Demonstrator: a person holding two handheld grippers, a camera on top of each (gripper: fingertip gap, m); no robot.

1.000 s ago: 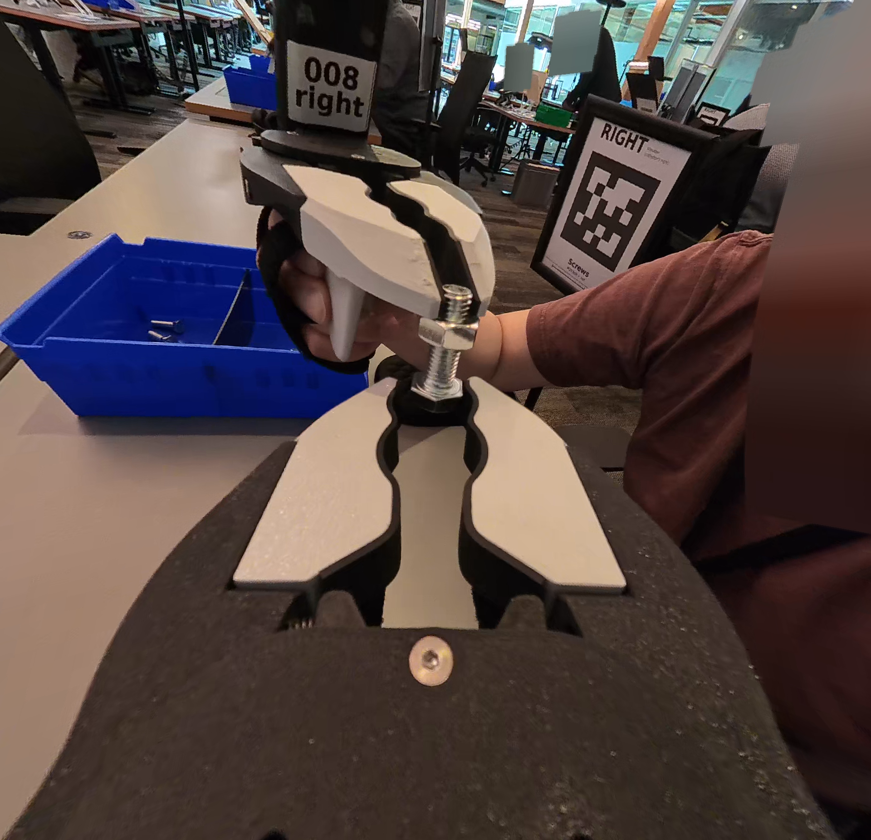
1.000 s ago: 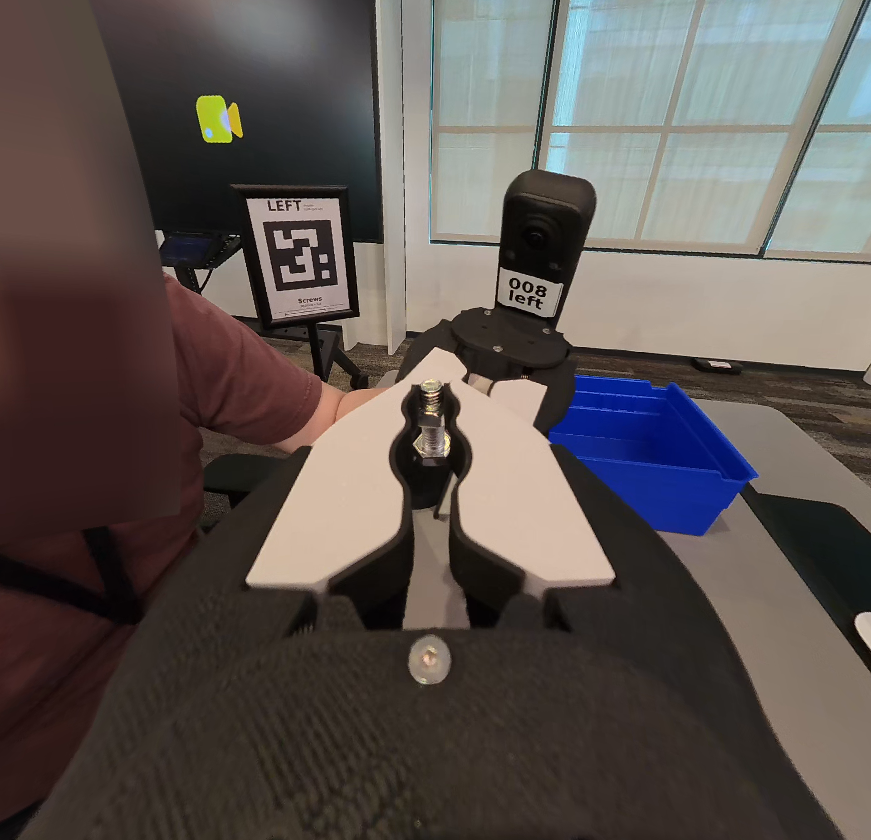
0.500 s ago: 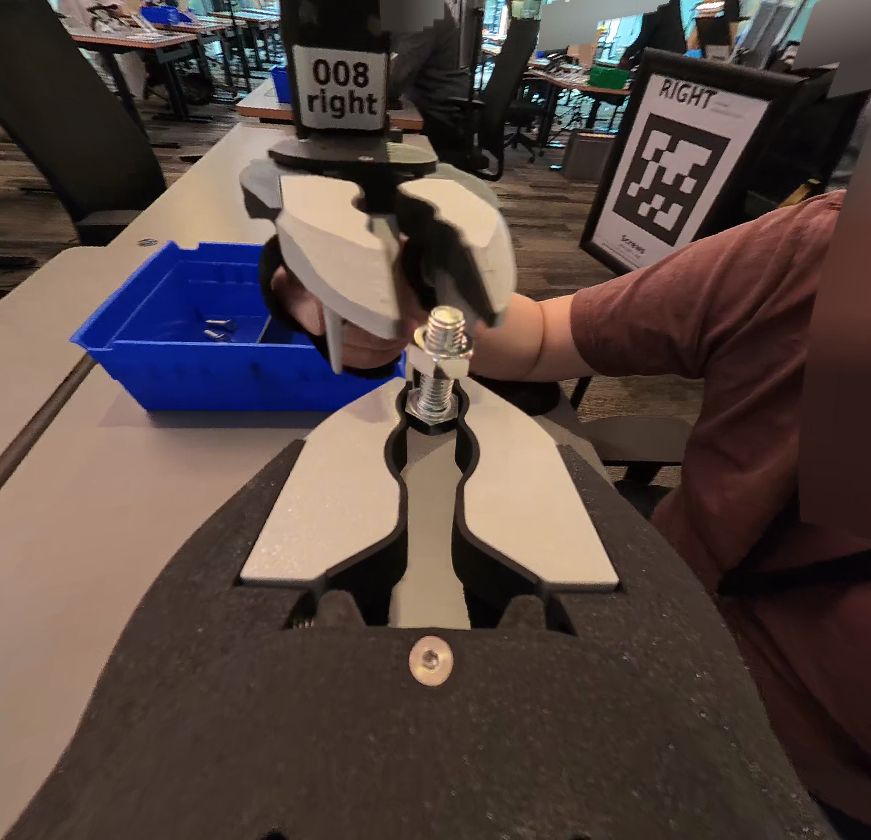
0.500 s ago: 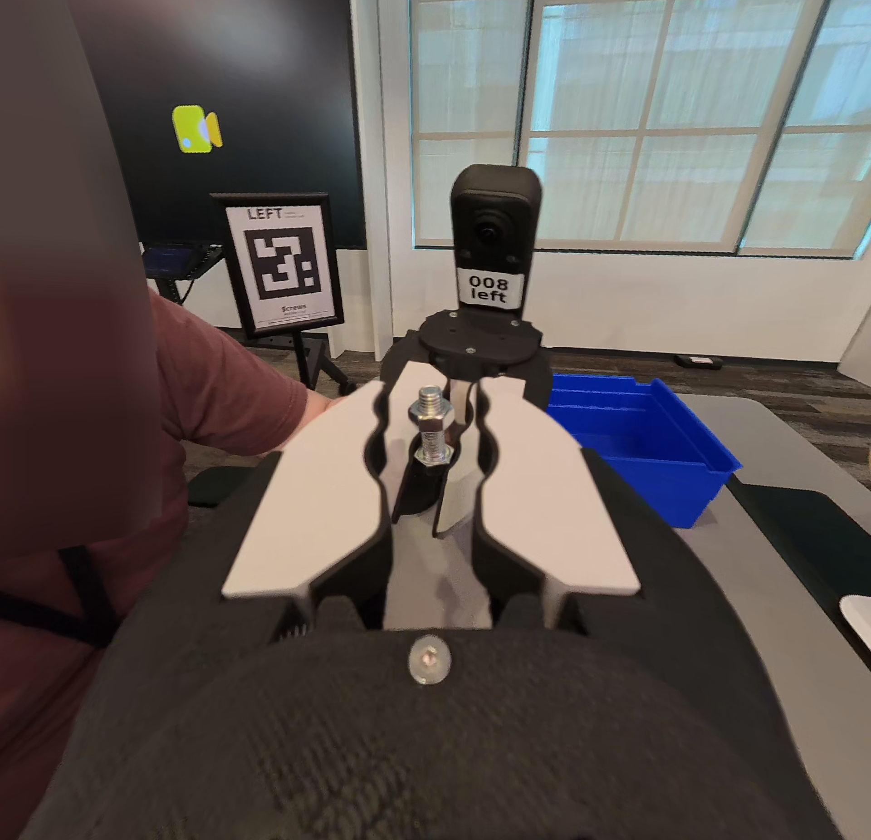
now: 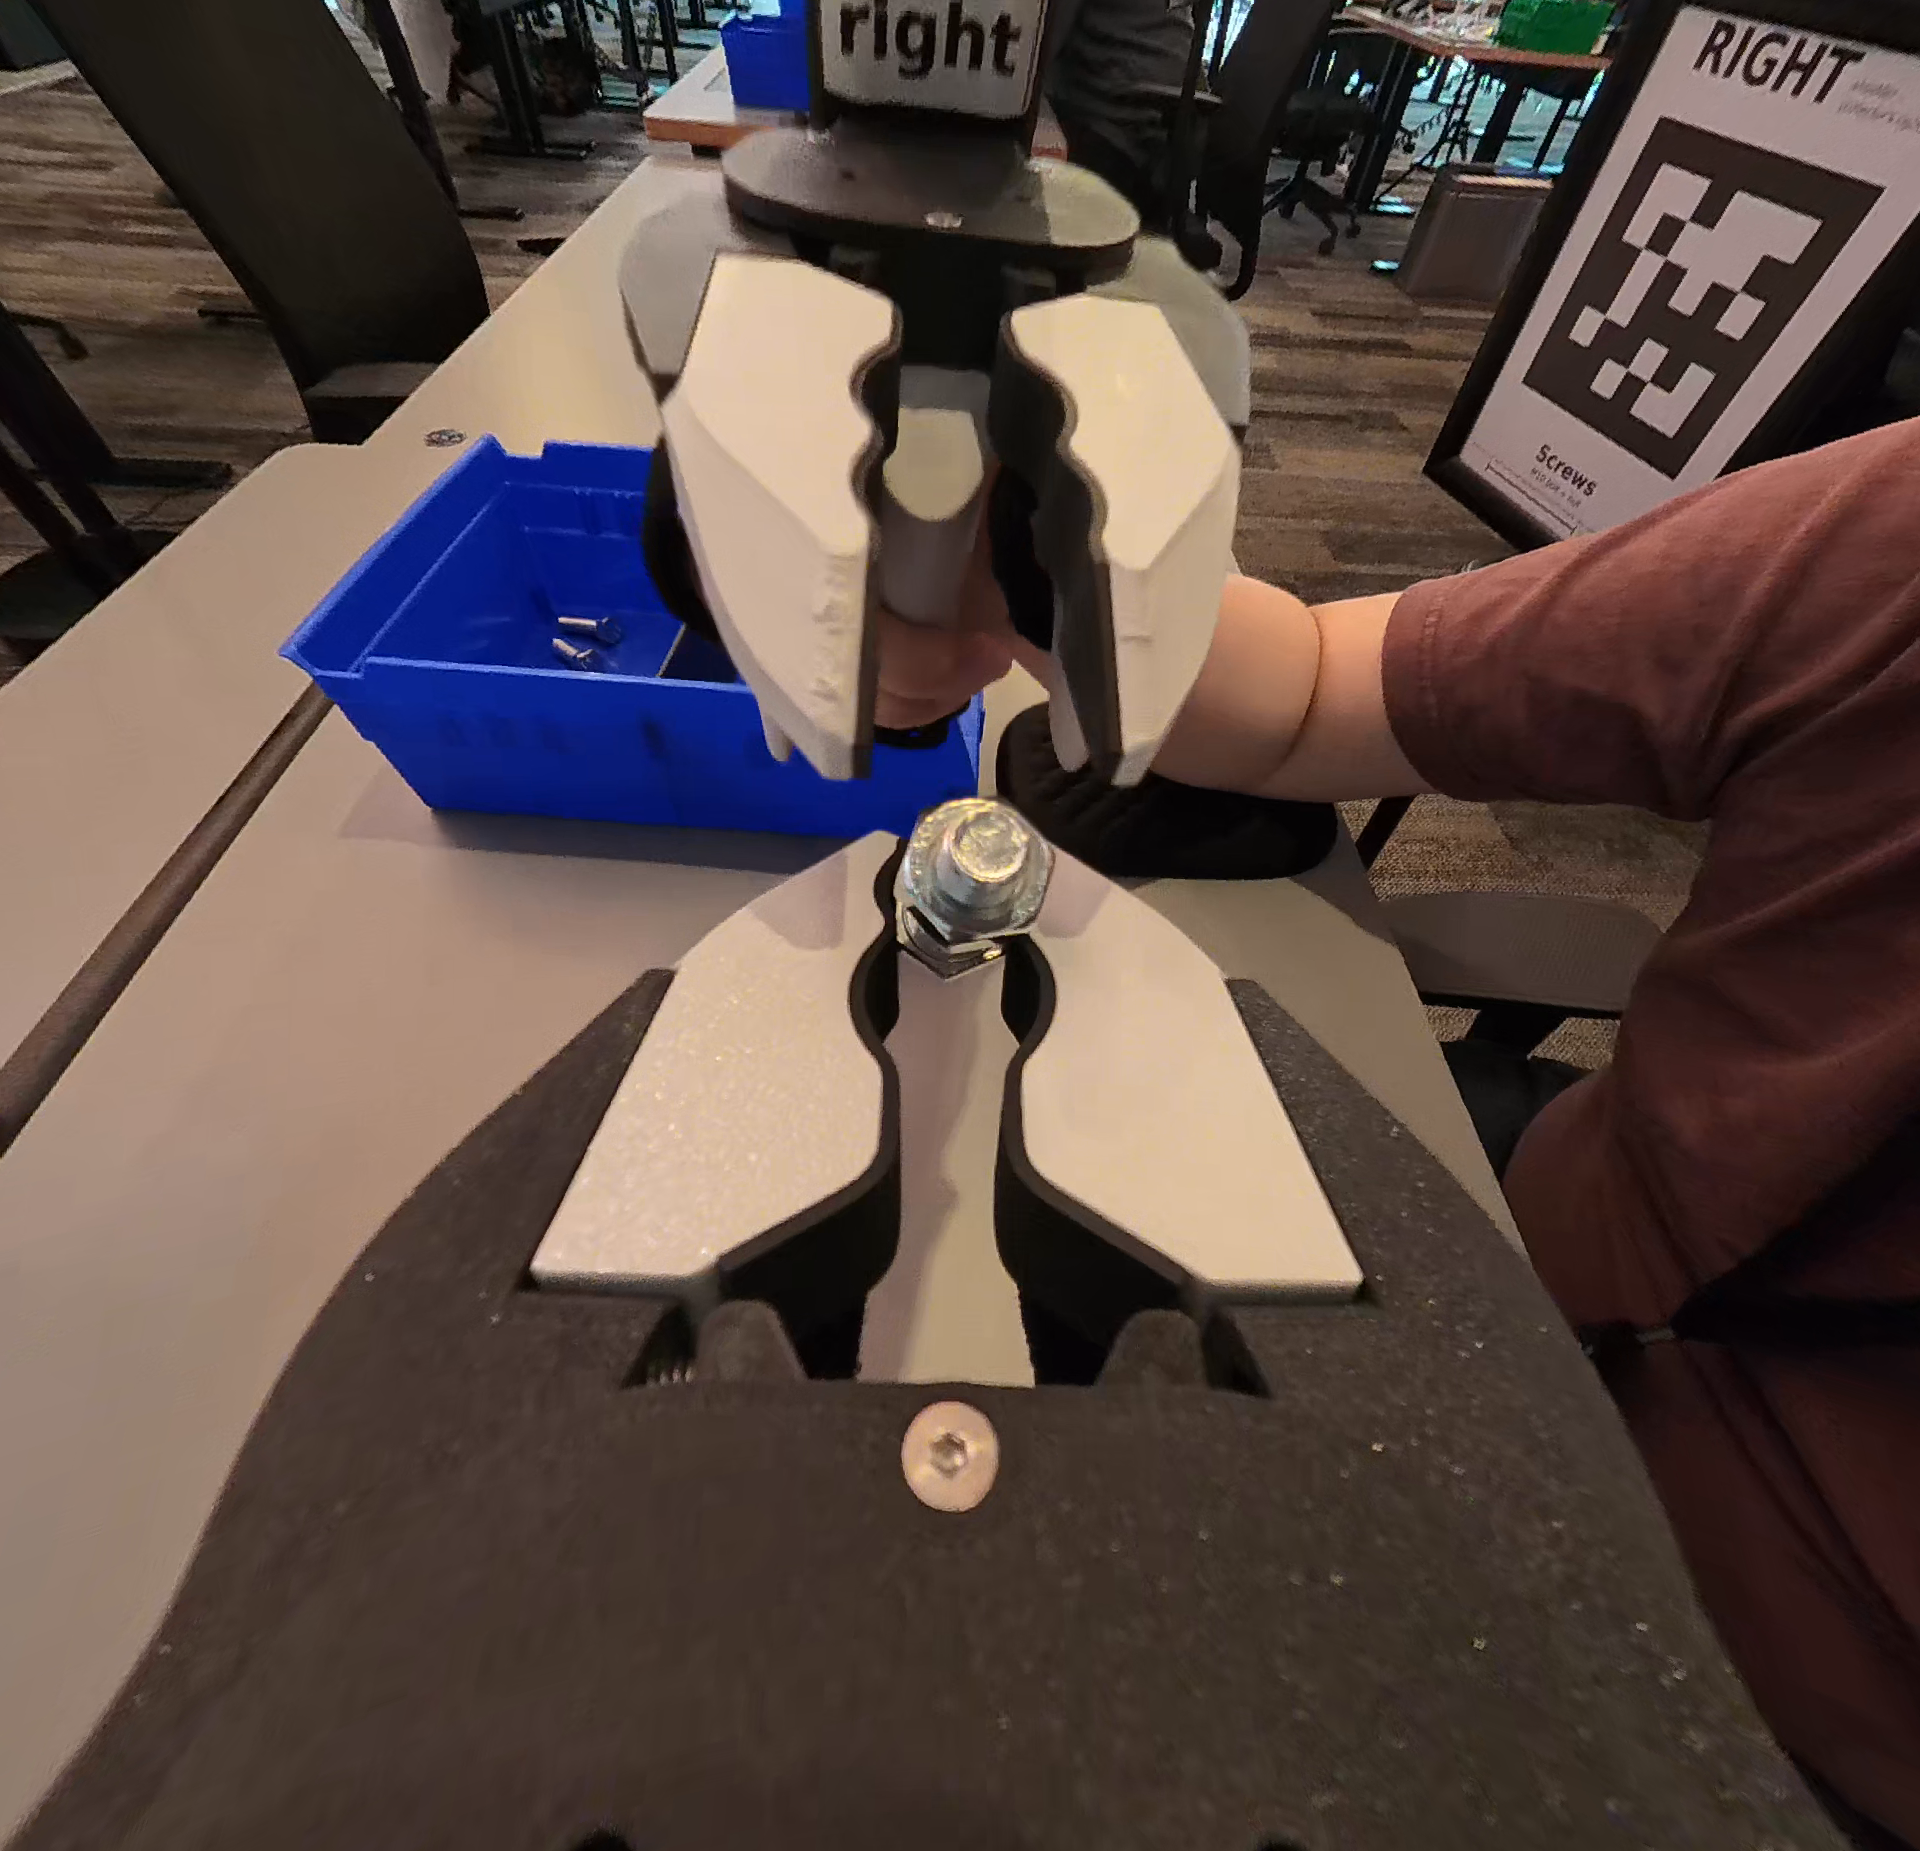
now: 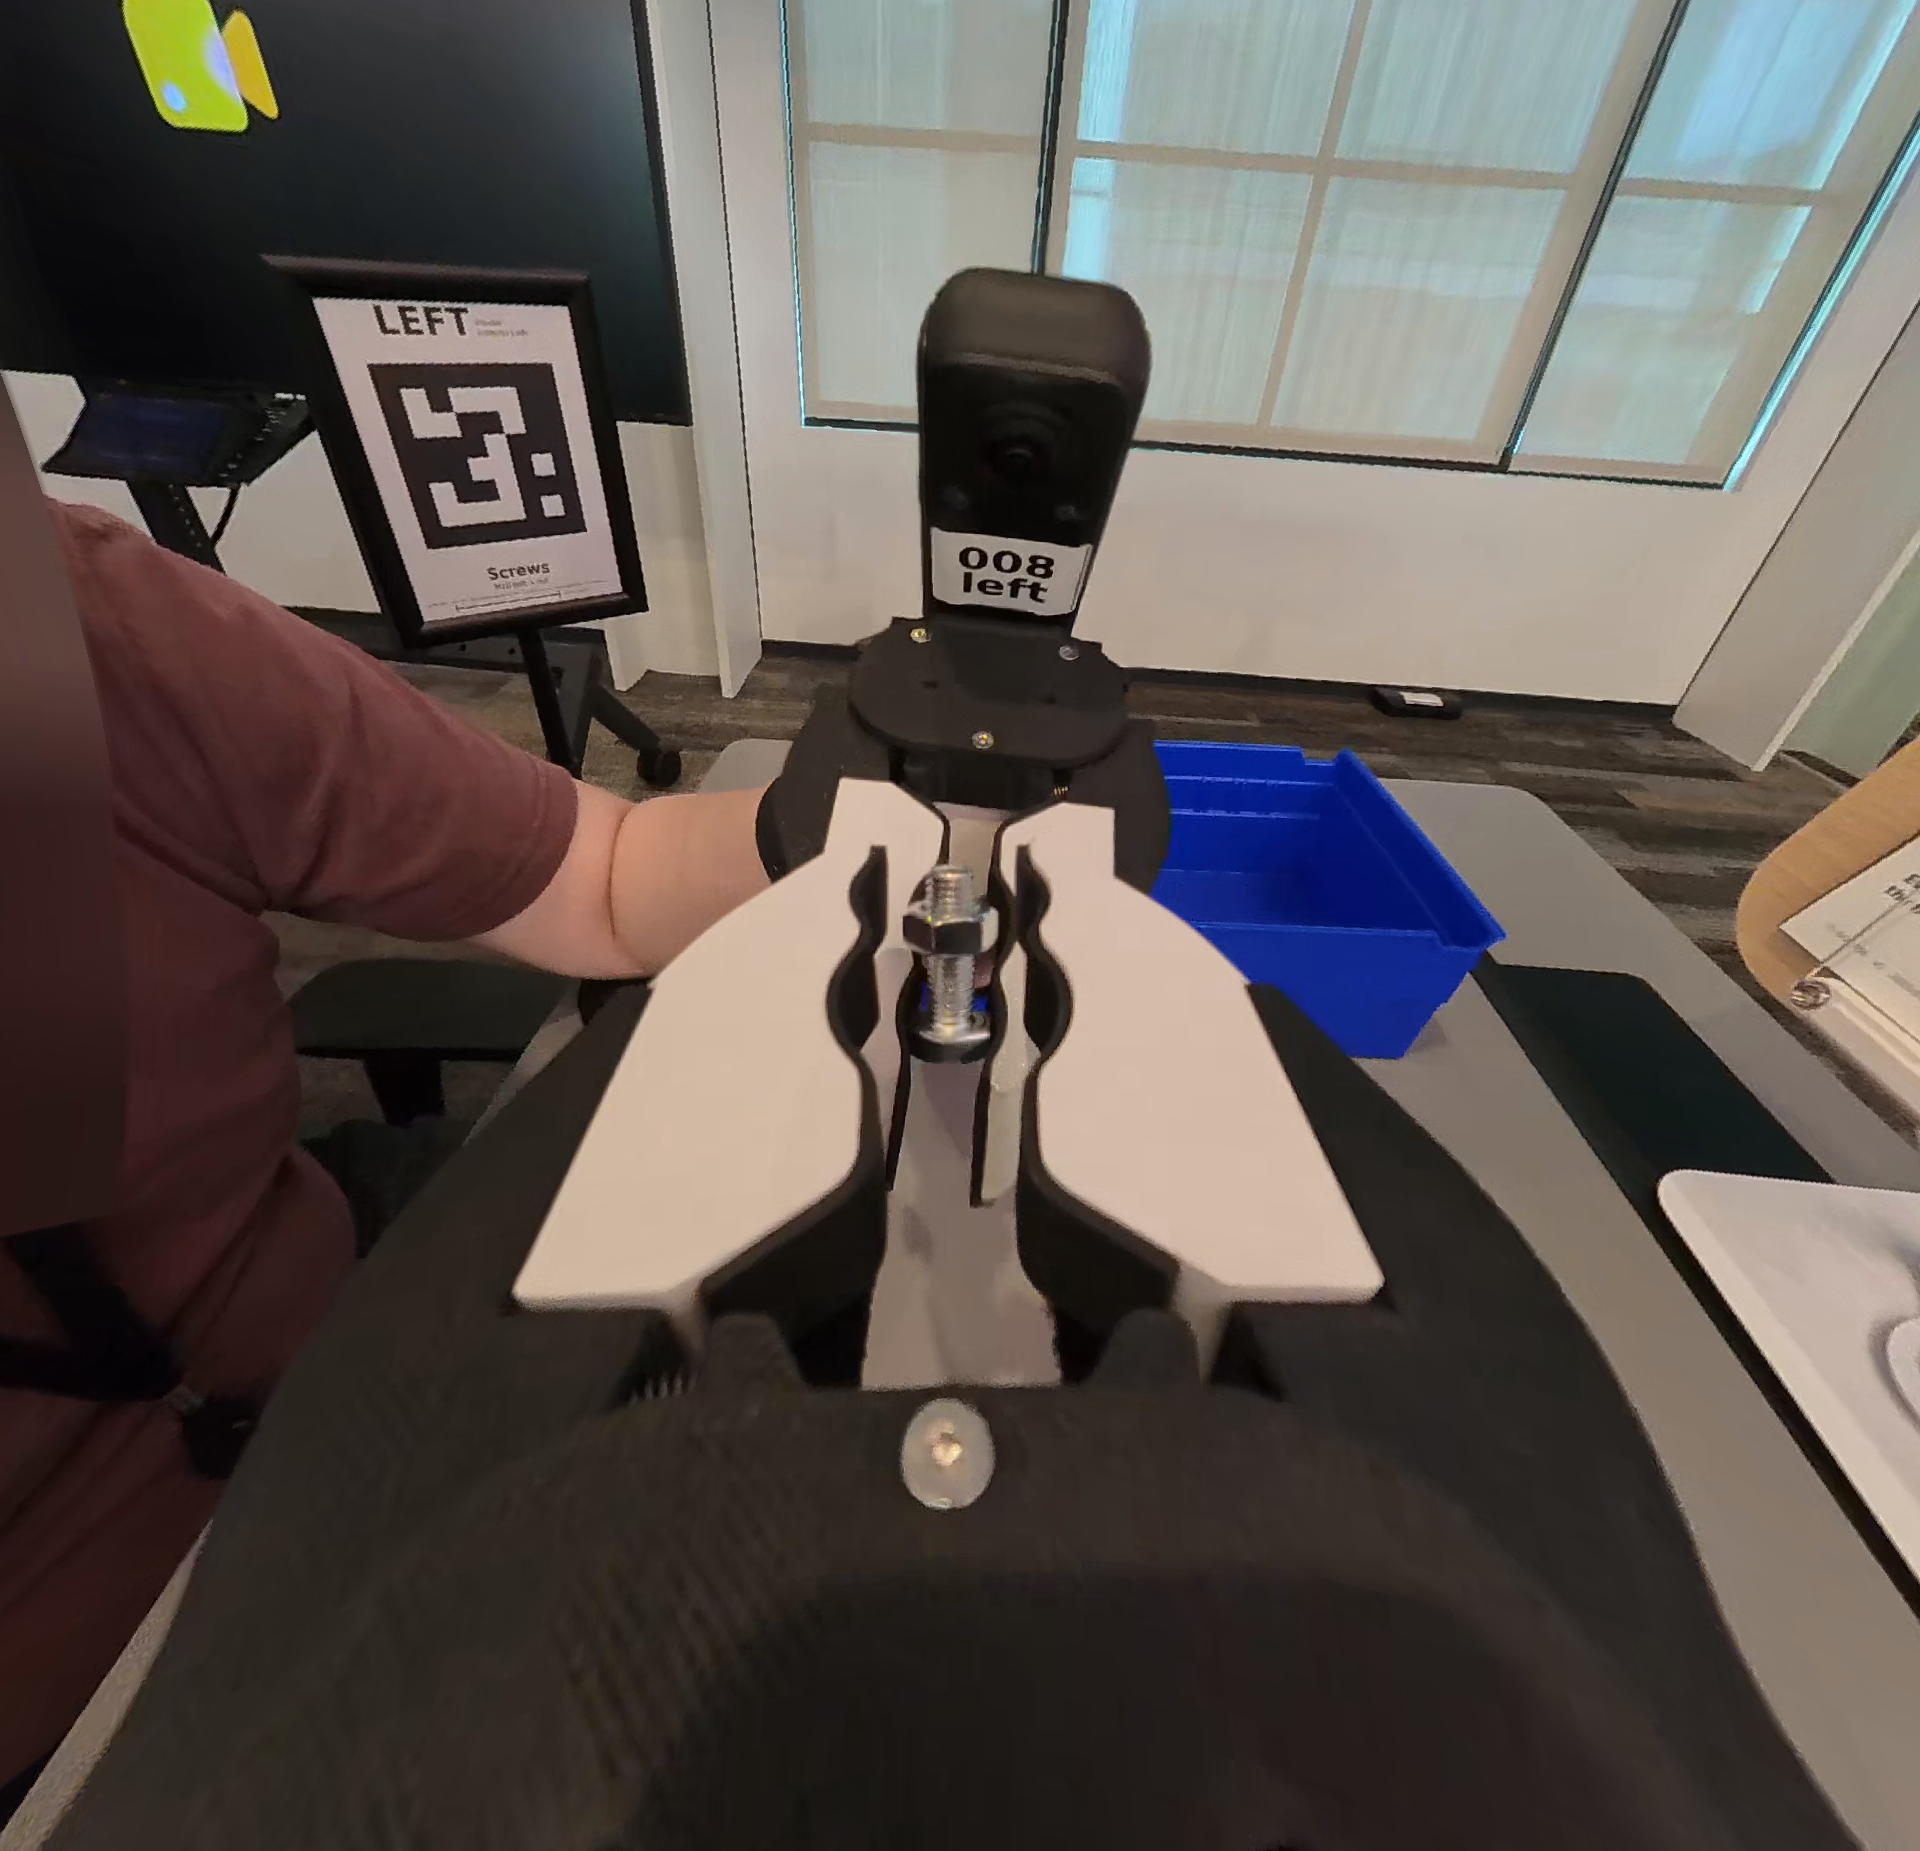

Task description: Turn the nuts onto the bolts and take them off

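A steel bolt (image 5: 948,947) with a hex nut (image 5: 975,871) threaded near its end stands up from my left gripper (image 5: 966,934), which is shut on the bolt's head. My right gripper (image 5: 961,754) is open, and its fingertips hang just above the bolt's end without touching it. In the right wrist view the nut (image 6: 948,931) sits on the bolt (image 6: 948,986) between my right gripper's (image 6: 948,866) spread fingers, with a gap on each side. The left gripper (image 6: 948,1043) holds the bolt head below.
A blue bin (image 5: 623,762) on the grey table (image 5: 312,1022) holds two small screws (image 5: 582,640); it also shows in the right wrist view (image 6: 1330,970). A person's arm (image 5: 1299,689) reaches in from the right. A marker sign (image 5: 1683,274) stands behind. A white tray (image 6: 1818,1334) lies at right. My right fingertips sit around 6 cm from my left ones.
My right gripper has opened, let go of the nut and drawn back above the bolt's end. The left gripper keeps hold of the bolt, which now points more toward its camera.
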